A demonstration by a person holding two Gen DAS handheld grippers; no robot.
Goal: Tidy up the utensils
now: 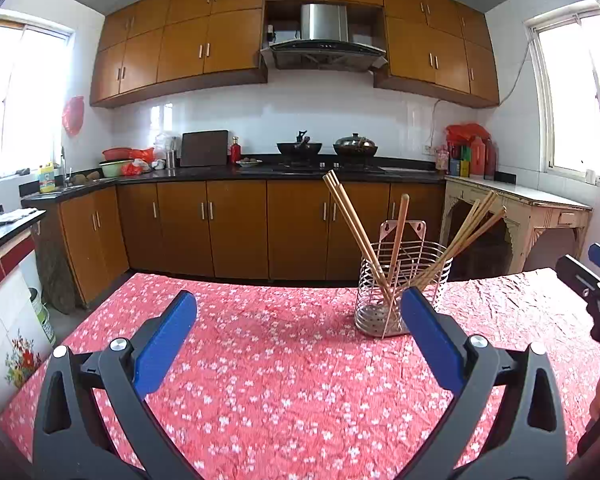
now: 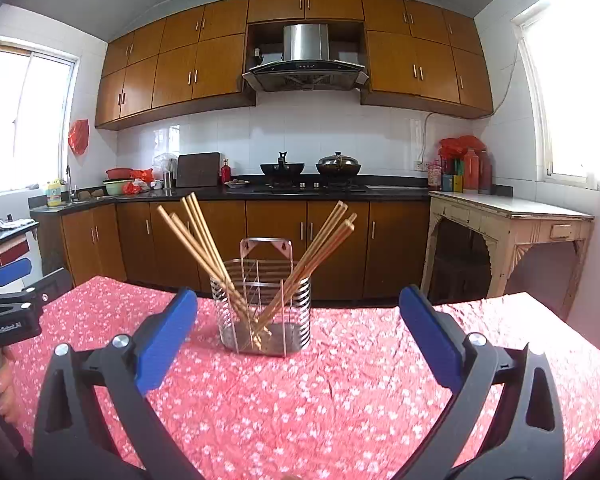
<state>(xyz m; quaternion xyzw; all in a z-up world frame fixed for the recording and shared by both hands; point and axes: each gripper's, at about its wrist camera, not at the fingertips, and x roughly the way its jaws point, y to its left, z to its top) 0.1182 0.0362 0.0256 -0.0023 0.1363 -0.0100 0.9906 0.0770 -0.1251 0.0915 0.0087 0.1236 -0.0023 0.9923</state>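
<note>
Red floral tablecloth (image 2: 340,400) bears the wire holder (image 2: 266,312) with all chopsticks (image 2: 204,240) inside; left gripper (image 1: 296,336) and right gripper (image 2: 298,332) stand spread and empty, so sorting appears complete and withdrawal remains

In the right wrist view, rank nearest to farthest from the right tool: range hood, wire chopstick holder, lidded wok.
1. wire chopstick holder, on the table just ahead of the right tool.
2. lidded wok, on the stove.
3. range hood, high on the wall.
</note>
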